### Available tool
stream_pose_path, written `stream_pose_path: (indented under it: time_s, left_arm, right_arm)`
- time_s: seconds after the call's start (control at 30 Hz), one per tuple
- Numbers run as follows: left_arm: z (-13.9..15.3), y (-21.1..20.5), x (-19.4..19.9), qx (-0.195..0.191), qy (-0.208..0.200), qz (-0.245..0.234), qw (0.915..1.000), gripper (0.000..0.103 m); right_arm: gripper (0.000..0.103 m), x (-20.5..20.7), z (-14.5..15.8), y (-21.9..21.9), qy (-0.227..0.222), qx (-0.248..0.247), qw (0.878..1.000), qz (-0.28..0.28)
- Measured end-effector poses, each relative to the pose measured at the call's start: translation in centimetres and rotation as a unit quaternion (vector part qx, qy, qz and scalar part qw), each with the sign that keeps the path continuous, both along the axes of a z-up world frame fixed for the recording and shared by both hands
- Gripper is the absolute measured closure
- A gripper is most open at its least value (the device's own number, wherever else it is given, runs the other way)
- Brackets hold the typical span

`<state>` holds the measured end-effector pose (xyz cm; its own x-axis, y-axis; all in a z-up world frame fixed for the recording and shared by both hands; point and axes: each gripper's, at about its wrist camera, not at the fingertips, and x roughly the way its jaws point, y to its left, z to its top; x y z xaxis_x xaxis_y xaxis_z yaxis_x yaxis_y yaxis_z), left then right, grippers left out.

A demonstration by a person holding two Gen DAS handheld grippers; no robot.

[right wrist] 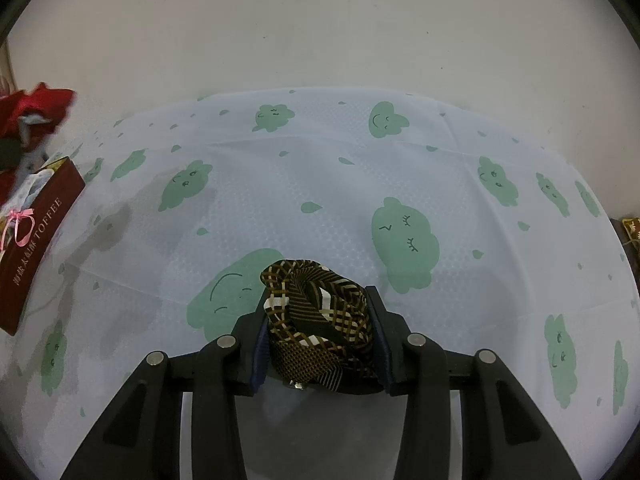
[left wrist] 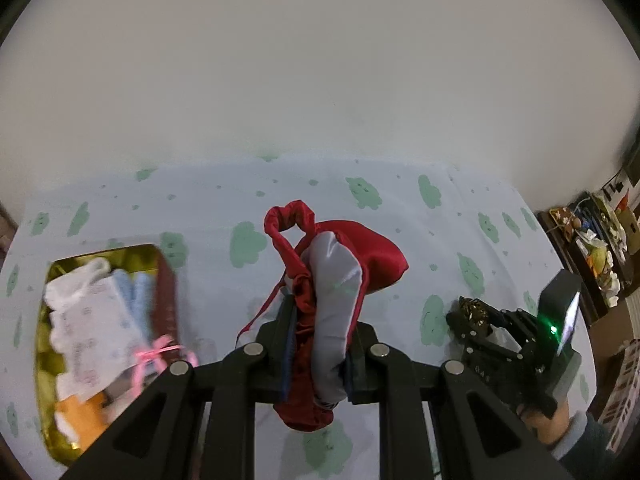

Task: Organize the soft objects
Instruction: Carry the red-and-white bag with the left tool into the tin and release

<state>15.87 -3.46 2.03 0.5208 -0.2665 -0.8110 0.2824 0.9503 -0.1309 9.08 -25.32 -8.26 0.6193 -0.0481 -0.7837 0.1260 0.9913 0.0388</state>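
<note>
My left gripper (left wrist: 318,336) is shut on a red satin drawstring pouch with grey lining (left wrist: 328,280), which hangs clear above the cloud-print tablecloth (left wrist: 248,208). A gold tin box with dark red sides (left wrist: 164,300) stands at the left, holding several soft cloths, white, blue and orange. My right gripper (right wrist: 318,336) is shut on a rolled brown patterned tie (right wrist: 318,316), low over the tablecloth (right wrist: 320,168). That right gripper (left wrist: 472,320) with the tie also shows at the right of the left wrist view. The red pouch (right wrist: 36,108) appears at the far left of the right wrist view, above the box (right wrist: 36,240).
A pink ribbon bow (left wrist: 154,354) lies at the box's near corner. A cluttered shelf (left wrist: 592,248) stands beyond the table's right edge. A plain white wall (right wrist: 320,32) rises behind the table. A hand in a sleeve (left wrist: 560,424) holds the right gripper.
</note>
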Motion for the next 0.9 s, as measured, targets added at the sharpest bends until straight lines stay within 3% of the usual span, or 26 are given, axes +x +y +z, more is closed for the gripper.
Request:
stream_pose_path:
  time_s: [0.5, 0.9]
  left_arm:
    - [2.0, 11.4, -2.0, 0.044, -0.024, 0.107, 0.993, 0.085]
    - [-0.5, 17.6, -2.1, 0.073, -0.008, 0.168, 0.983, 0.084]
  right_arm:
    - [0.062, 0.0, 0.0, -0.1, 0.0, 0.0, 1.0, 0.0]
    - [0.063, 0.1, 0.1, -0.1, 0.001, -0.001, 1.0, 0.0]
